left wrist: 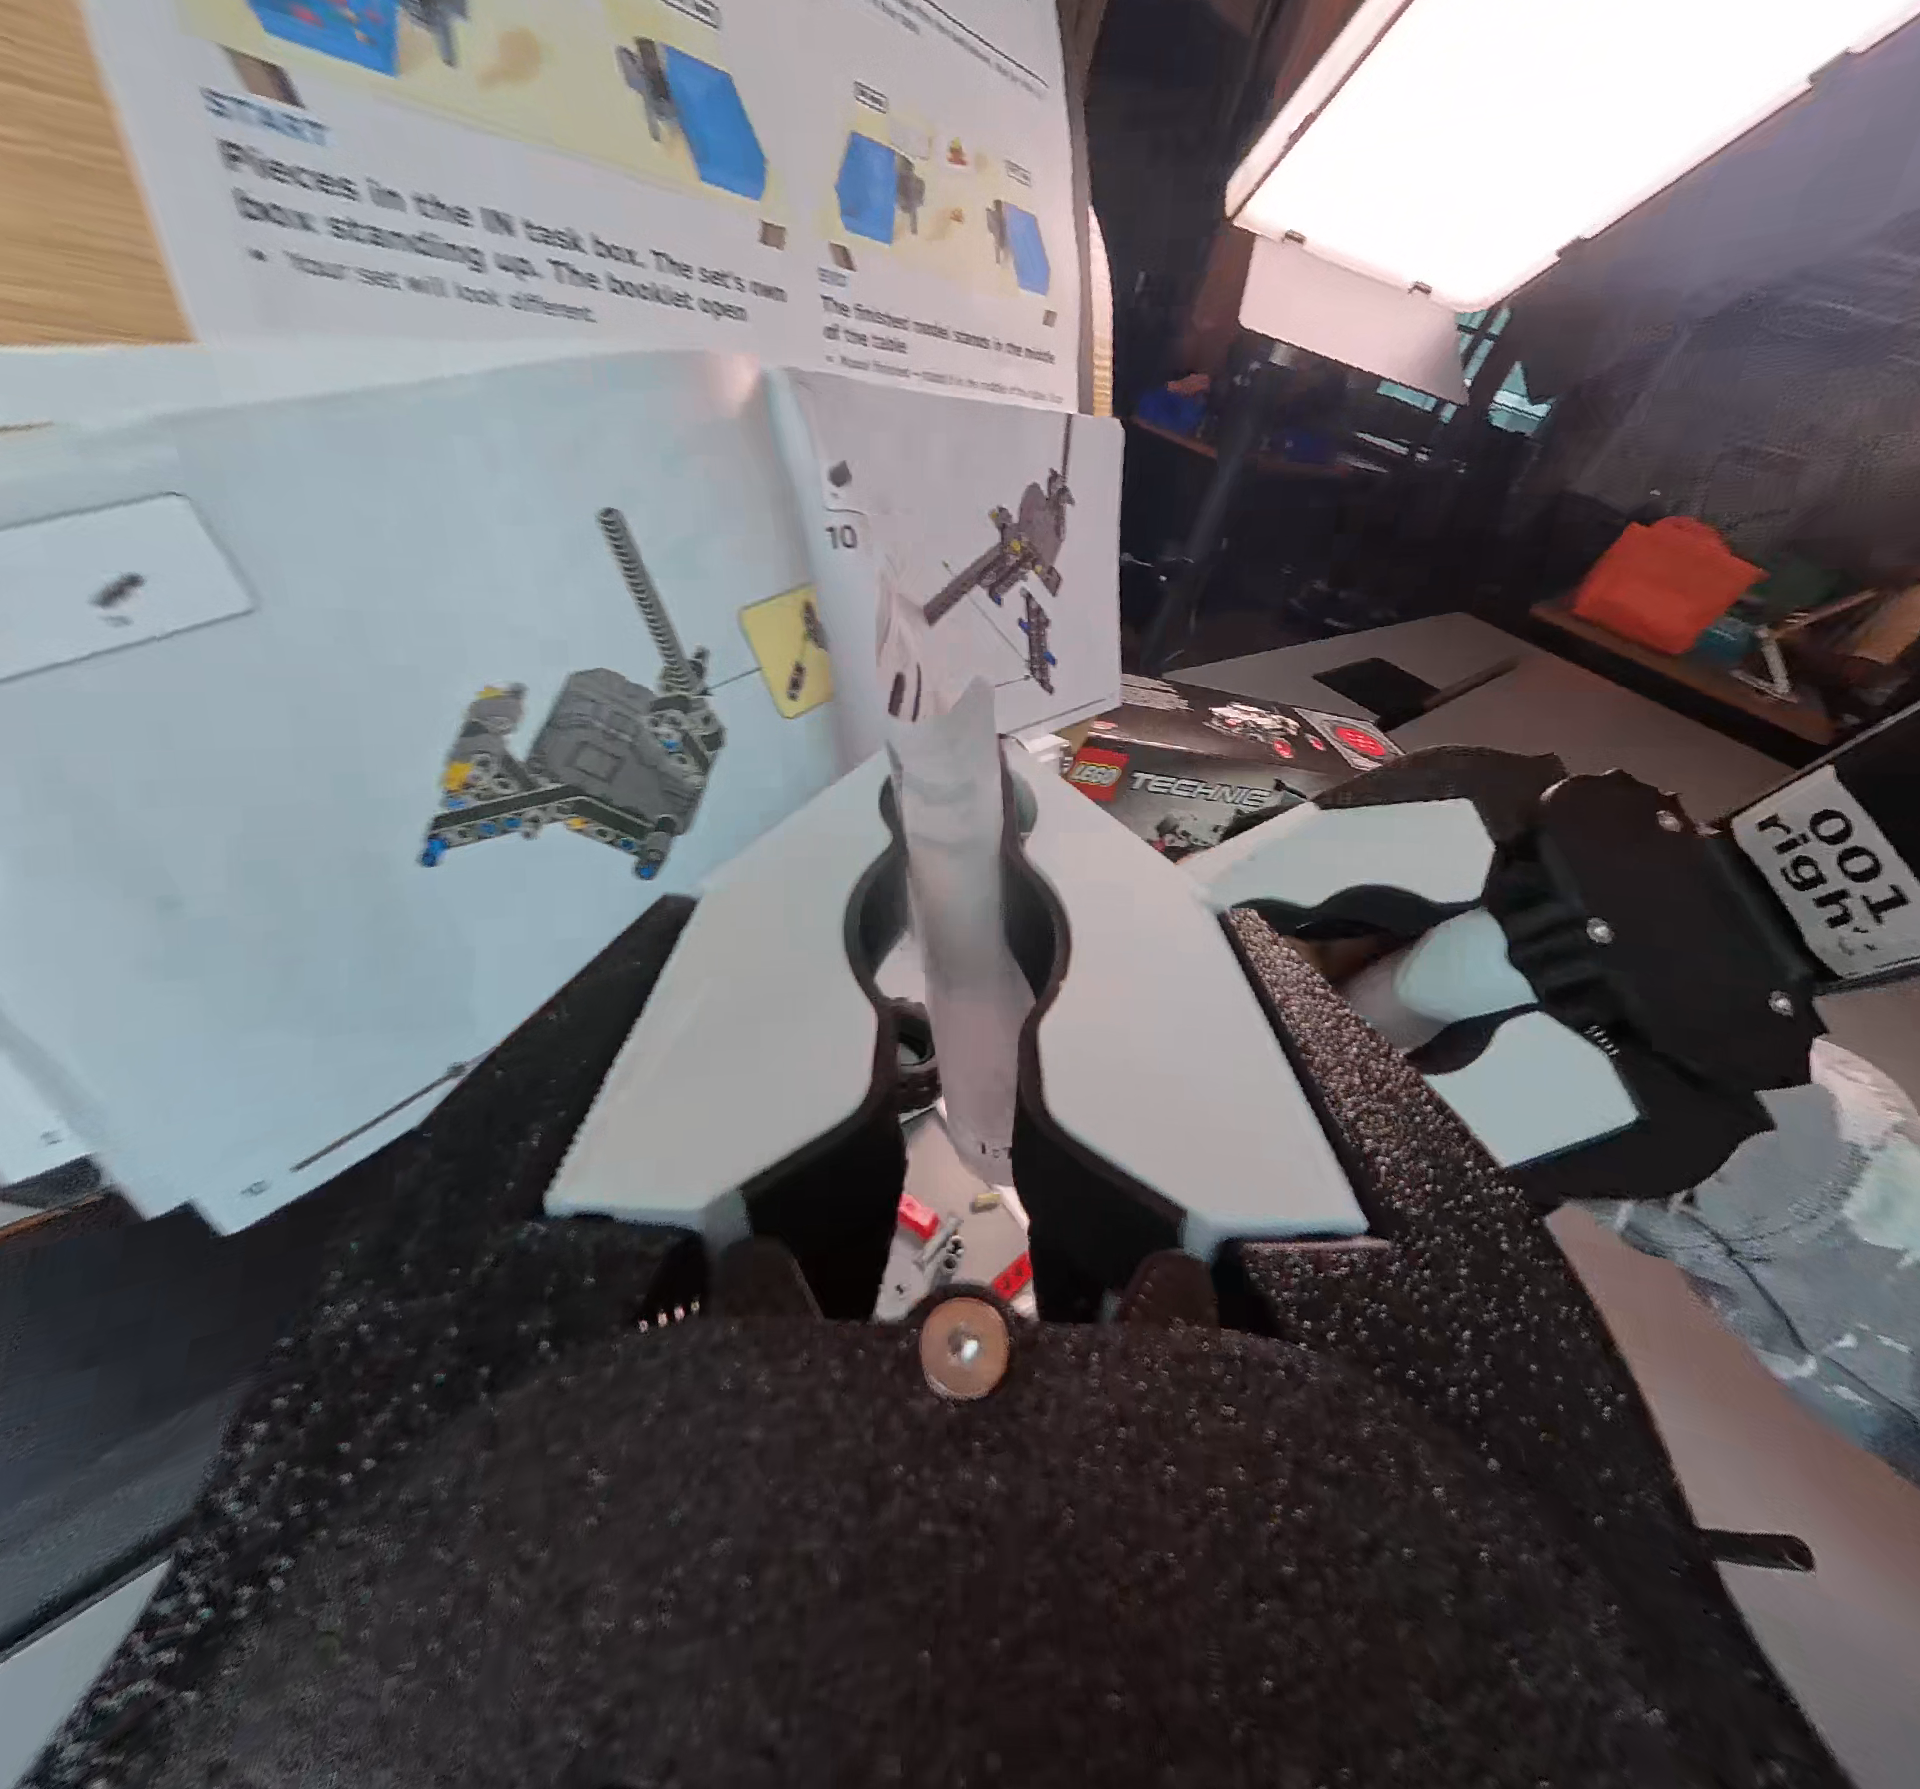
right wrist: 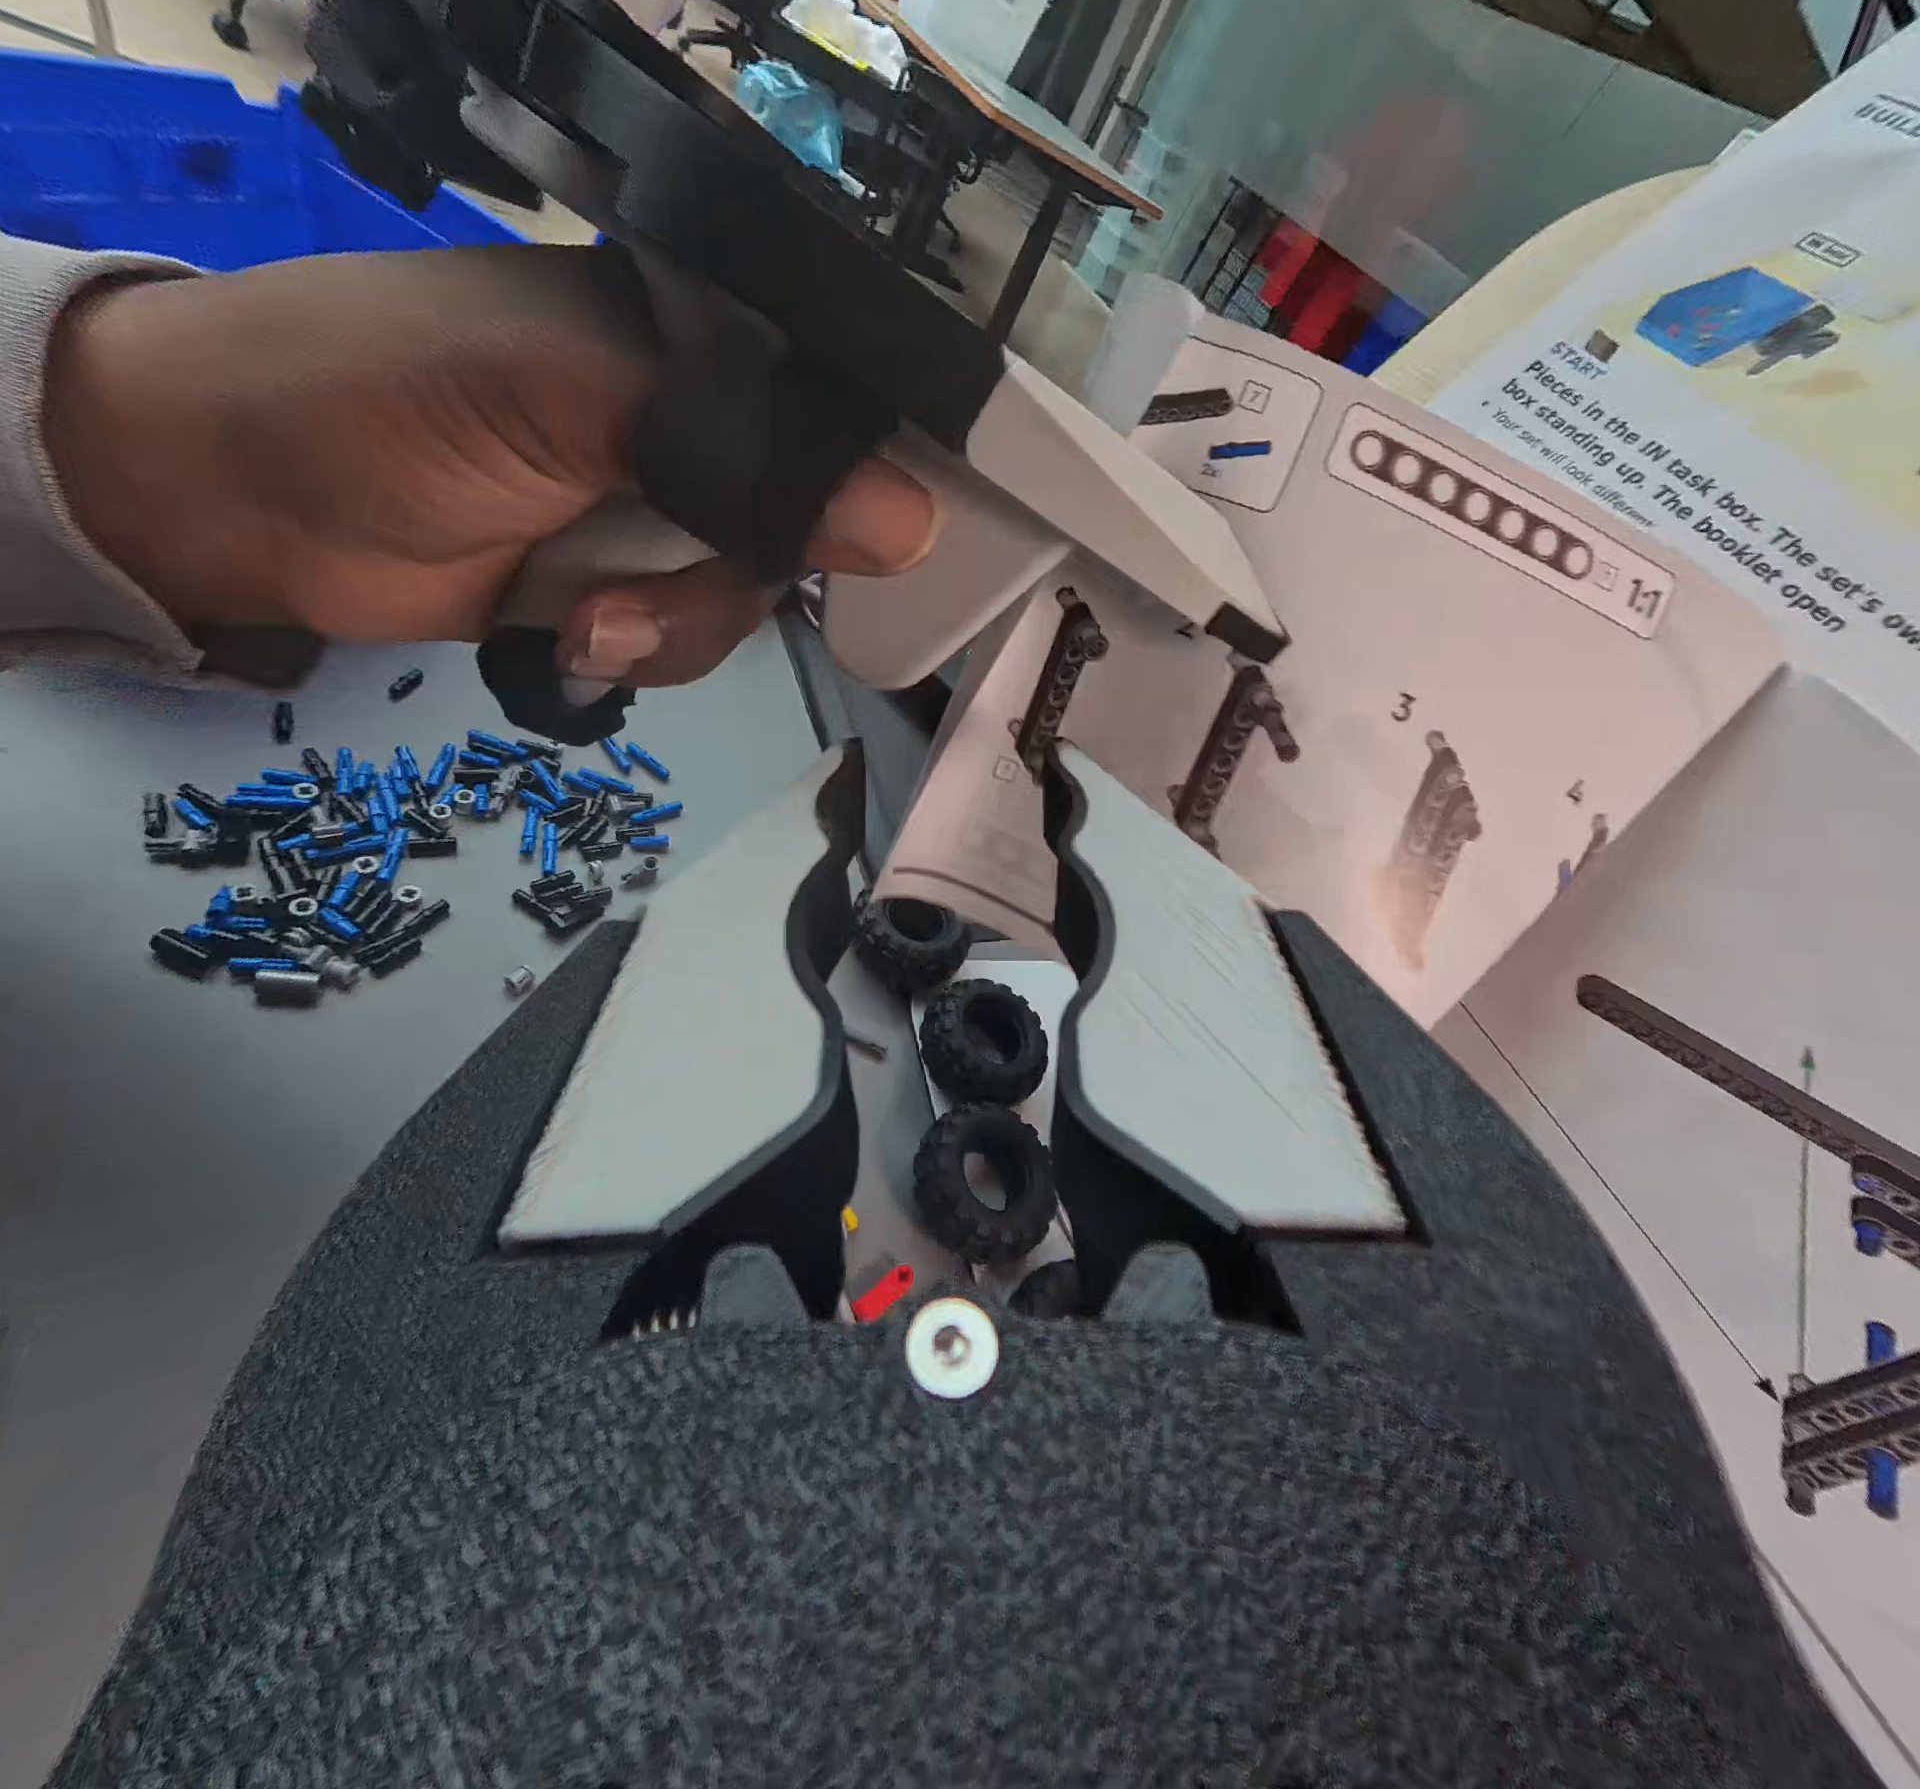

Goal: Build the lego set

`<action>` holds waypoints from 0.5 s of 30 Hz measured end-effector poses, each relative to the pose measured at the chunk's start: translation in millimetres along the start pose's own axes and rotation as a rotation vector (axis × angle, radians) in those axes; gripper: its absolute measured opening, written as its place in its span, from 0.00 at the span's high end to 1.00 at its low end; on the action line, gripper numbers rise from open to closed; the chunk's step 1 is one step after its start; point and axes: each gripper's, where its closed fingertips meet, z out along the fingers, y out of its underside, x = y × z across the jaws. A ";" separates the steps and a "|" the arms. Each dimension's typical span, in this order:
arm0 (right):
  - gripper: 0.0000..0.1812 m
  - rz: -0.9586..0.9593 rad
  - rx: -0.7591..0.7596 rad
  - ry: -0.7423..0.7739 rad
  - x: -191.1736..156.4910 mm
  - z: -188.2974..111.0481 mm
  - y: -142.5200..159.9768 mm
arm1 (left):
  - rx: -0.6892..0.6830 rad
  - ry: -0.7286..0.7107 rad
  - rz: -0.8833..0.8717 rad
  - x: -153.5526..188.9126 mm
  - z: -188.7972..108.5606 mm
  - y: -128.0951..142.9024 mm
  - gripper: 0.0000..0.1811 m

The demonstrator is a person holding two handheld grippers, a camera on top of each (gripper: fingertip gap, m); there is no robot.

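The open instruction booklet (left wrist: 343, 721) stands propped in front of me. My left gripper (left wrist: 954, 804) is shut on one of its pages (left wrist: 951, 918), which stands edge-on between the fingers. In the right wrist view a hand (right wrist: 343, 451) holds the left gripper (right wrist: 1236, 627), which pinches the curled page (right wrist: 977, 804) and lifts it off the booklet (right wrist: 1455, 752). My right gripper (right wrist: 956, 783) is open, its tips on either side of the page's curled lower edge. It also shows in the left wrist view (left wrist: 1340, 918), close on the right.
Three black tyres (right wrist: 982, 1053) lie on the table below my right gripper. A pile of blue and black pins (right wrist: 405, 846) lies to the left. A blue bin (right wrist: 156, 160) stands behind. The set's box (left wrist: 1226, 763) and a printed task sheet (left wrist: 520, 129) stand behind the booklet.
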 end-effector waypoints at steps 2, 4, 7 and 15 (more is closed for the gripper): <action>0.80 0.065 0.054 0.033 15.8 -8.0 -9.8 | 0.004 -0.078 0.036 -25.9 -15.1 -10.1 0.96; 0.81 0.137 0.047 0.185 59.1 -15.7 -5.9 | 0.000 -0.170 0.097 -55.1 -28.5 -19.9 1.00; 0.75 0.209 -0.070 0.423 117.5 -14.8 16.0 | -0.038 -0.263 0.176 -90.1 -36.1 -29.1 1.00; 0.42 0.038 -0.300 0.757 160.4 23.6 42.5 | -0.128 -0.322 0.271 -132.4 -19.0 -22.0 0.93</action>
